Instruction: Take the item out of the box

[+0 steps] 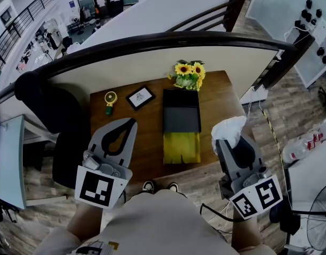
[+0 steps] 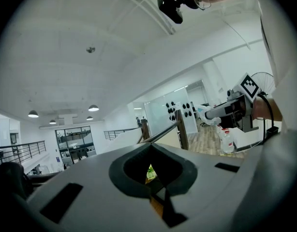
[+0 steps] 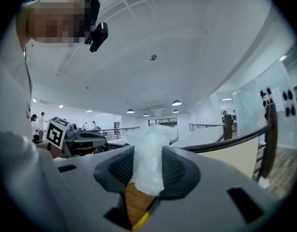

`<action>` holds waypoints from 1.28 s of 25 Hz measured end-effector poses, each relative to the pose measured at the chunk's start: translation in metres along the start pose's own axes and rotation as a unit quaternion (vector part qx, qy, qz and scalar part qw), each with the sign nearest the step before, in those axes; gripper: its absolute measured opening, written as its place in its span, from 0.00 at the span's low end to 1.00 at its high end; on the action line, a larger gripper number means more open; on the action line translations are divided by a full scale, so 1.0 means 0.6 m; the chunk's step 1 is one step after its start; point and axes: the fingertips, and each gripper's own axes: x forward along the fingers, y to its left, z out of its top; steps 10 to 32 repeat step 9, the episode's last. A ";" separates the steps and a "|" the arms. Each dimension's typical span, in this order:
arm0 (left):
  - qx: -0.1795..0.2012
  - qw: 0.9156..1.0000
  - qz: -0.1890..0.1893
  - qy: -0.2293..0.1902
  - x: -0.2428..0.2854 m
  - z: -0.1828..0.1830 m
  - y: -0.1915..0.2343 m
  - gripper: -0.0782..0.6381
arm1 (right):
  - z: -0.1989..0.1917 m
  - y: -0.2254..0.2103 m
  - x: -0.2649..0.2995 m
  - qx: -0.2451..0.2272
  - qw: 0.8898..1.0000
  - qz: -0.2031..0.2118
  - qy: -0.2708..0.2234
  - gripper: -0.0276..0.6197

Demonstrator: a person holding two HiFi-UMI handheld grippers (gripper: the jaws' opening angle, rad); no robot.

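Note:
A long box (image 1: 181, 122) lies in the middle of the wooden table (image 1: 152, 147); its black body is at the far end and its yellow flaps (image 1: 181, 149) are folded out toward me. My right gripper (image 1: 228, 145) is off the table's right edge, shut on a crumpled white plastic-wrapped item (image 1: 229, 130). In the right gripper view the item (image 3: 149, 144) bulges up between the two dark pads (image 3: 120, 167). My left gripper (image 1: 131, 124) hovers over the table's left half, level, jaws together and holding nothing. Its closed tips (image 2: 151, 149) meet in the left gripper view.
A bunch of sunflowers (image 1: 188, 74) stands behind the box. A framed picture (image 1: 140, 97) and a small yellow fan (image 1: 110, 101) lie at the back left. A black chair (image 1: 49, 108) is left of the table. A curved railing (image 1: 168, 39) runs behind it, and bottles (image 1: 305, 143) stand to the right.

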 end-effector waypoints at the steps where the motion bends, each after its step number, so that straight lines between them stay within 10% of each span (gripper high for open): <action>1: 0.000 1.000 -0.001 -0.001 0.001 0.000 -0.001 0.10 | -0.001 0.001 0.000 0.000 1.000 0.000 0.000 0.26; 32: -0.001 1.000 -0.002 0.001 -0.006 0.001 -0.006 0.10 | -0.003 0.000 -0.008 0.001 1.000 -0.004 0.002 0.26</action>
